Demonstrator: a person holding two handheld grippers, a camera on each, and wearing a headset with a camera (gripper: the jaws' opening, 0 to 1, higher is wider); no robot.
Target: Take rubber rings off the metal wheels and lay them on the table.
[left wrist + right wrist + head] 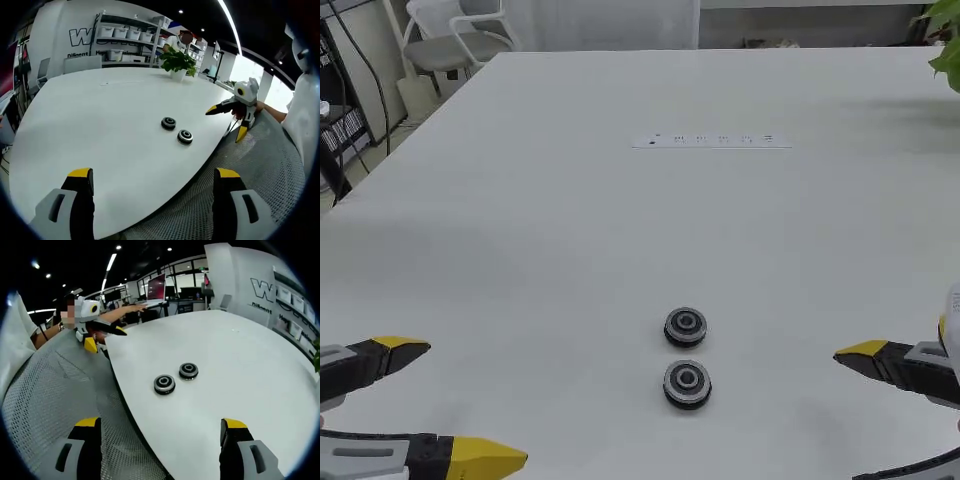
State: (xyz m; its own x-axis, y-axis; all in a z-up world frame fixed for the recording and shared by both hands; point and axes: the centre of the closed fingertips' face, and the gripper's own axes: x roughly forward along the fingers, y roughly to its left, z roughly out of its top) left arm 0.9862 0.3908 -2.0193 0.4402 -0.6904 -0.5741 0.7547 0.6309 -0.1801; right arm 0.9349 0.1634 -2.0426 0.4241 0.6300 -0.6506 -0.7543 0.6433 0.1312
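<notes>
I'm working over a plain white table [570, 220], matte and bare but for a few items. The near wheel [687, 384] is my reference. It's a small metal wheel lying flat, close to my edge of the table. Its dark rubber ring [667, 388] sits around the rim, with the shiny hub showing in the middle. The second wheel [685, 327] lies just beyond it, close by but not touching, and it too wears a dark ring.

The left gripper [477, 402] hovers well to the left of the near wheel. Its yellow-tipped jaws are spread wide with nothing between them. The right gripper [848, 415] hangs well to the right of that wheel, its jaws just as wide and empty. Neither gripper touches the wheel.

Far beyond the near wheel, across the tabletop, lies a thin pale strip with small printed marks [710, 141]. Past the far left corner from the wheel stands a white office chair [455, 40]. A potted plant [178, 62] sits on the table, far off to the wheel's right. Behind the plant, in the left gripper view, are white shelves with storage bins [127, 37], against a wall with large lettering. In the right gripper view, a monitor [156, 288] glows well beyond the table's left end, under a dark ceiling with spotlights.
</notes>
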